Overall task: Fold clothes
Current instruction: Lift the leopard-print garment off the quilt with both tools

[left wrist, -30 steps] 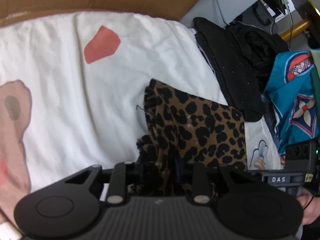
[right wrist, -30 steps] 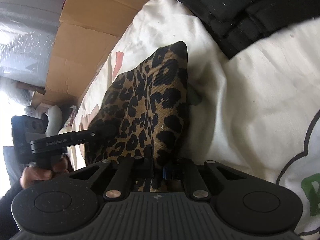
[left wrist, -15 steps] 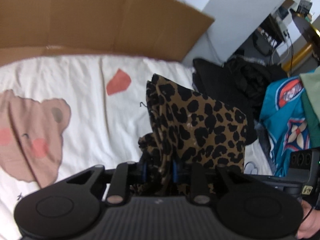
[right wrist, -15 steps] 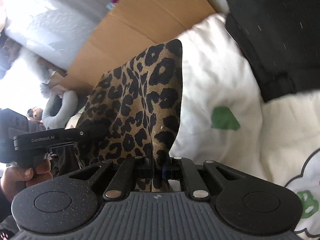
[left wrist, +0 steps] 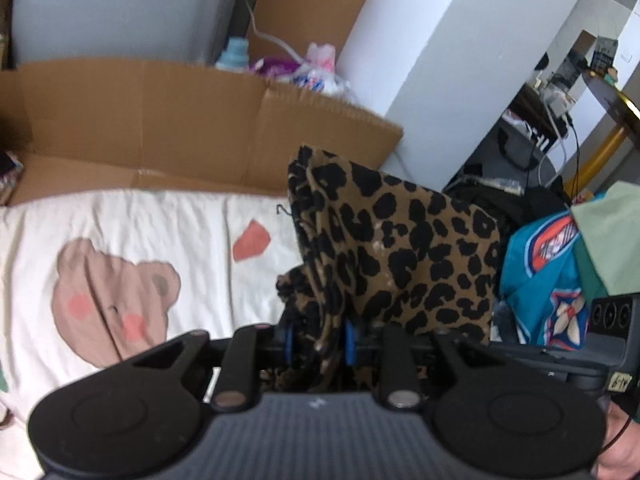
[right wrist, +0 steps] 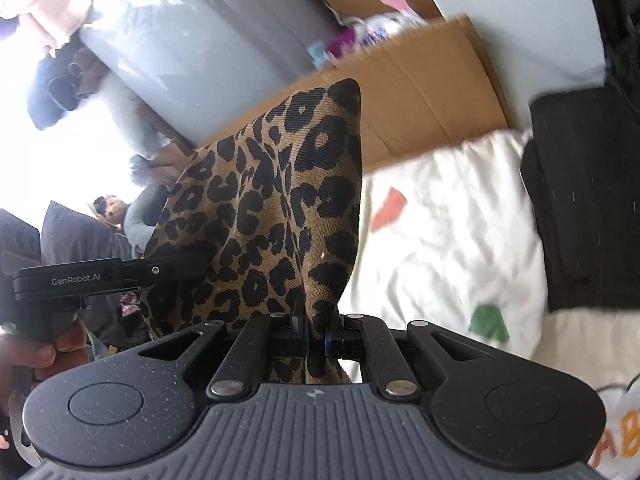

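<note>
So both hand-held grippers have a bite on the same leopard-print garment (left wrist: pixel 404 248). The left hand-held gripper (left wrist: pixel 318 340) is clamped on a thick, bunched fold of it, its blue-tipped fingers (left wrist: pixel 287 338) pressed in on either side of the wad. The right hand-held gripper (right wrist: pixel 316 334) is pinched nearly all the way together on a thin edge of the same cloth, which sticks up from it in a tall peak. The garment is stretched between the two and hangs above the bed (left wrist: pixel 180 232), clear of the sheet as far as I can tell, though the lower folds are hidden behind the gripper bodies.

The bed wears a cream sheet with a brown bear print (left wrist: pixel 112 304) toward its left side and a red patch (left wrist: pixel 251 241) near the far edge. A flattened cardboard sheet (left wrist: pixel 180 128) stands along that far edge. At the bed's right side there's a pile of black clothes (right wrist: pixel 584 208), and just past it a teal patterned garment (left wrist: pixel 544 280) and a pale green cloth (left wrist: pixel 612 240).

In the right wrist view you can see the other gripper (right wrist: pixel 80 280) off to the left, with a hand (right wrist: pixel 36 356) wrapped around its handle. It's all pretty blurry beyond the cardboard, just bags and clutter against a grey wall.
</note>
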{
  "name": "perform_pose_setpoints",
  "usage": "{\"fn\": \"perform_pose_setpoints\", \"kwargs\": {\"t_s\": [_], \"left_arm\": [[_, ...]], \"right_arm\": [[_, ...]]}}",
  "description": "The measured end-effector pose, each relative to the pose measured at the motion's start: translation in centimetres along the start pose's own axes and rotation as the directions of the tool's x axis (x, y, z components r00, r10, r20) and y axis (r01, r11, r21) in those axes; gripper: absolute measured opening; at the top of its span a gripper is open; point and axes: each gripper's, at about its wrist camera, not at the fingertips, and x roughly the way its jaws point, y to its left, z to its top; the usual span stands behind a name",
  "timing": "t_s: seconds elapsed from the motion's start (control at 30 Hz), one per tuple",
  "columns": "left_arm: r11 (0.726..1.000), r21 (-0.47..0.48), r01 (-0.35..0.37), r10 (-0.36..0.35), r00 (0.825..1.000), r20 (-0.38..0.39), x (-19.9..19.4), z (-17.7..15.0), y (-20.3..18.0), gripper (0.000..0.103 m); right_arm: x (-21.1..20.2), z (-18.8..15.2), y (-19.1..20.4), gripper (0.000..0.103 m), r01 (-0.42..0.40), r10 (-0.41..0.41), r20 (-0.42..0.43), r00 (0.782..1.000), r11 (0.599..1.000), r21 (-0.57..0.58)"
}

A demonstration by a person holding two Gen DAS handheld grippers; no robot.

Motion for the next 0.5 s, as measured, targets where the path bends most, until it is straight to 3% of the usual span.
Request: {"fn": "perform_pose_setpoints", "kwargs": {"t_s": [0.5], "left_arm": [[0.997, -0.066, -0.028, 0.037, 0.991, 0.128, -7.3, 5.9, -6.7, 0.024]], "right_arm": [[-8.2, 9.5, 6.6, 0.005, 0.002, 0.001, 0.027, 1.0, 0.993, -0.116]]}}
